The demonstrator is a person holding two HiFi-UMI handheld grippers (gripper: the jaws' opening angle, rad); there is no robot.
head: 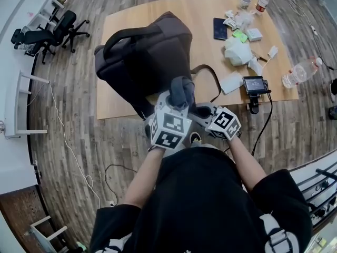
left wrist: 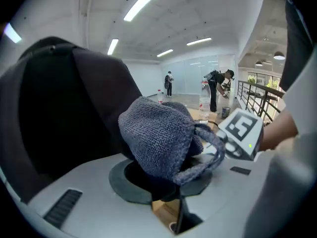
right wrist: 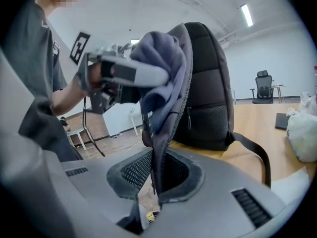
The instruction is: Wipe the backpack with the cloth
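Note:
A dark backpack [head: 142, 51] stands upright on the wooden table [head: 126, 96]. In front of it, near the table's front edge, a grey-blue cloth [head: 182, 90] hangs between both grippers. My left gripper [head: 178, 100] is shut on the bunched cloth [left wrist: 158, 133], with the backpack [left wrist: 64, 118] close on its left. My right gripper [head: 199, 110] is shut on a hanging edge of the cloth [right wrist: 157, 133], which runs up to the bunch at the left gripper [right wrist: 129, 73]. The backpack [right wrist: 208, 93] rises just behind. The cloth hides the jaw pads.
A loose backpack strap [head: 210, 75] lies on the table. At the right are a phone [head: 220, 28], crumpled paper [head: 238, 50], two bottles [head: 300, 71], and a small screen device [head: 255, 84] with a cable. Office chairs [head: 52, 33] stand on the floor at left.

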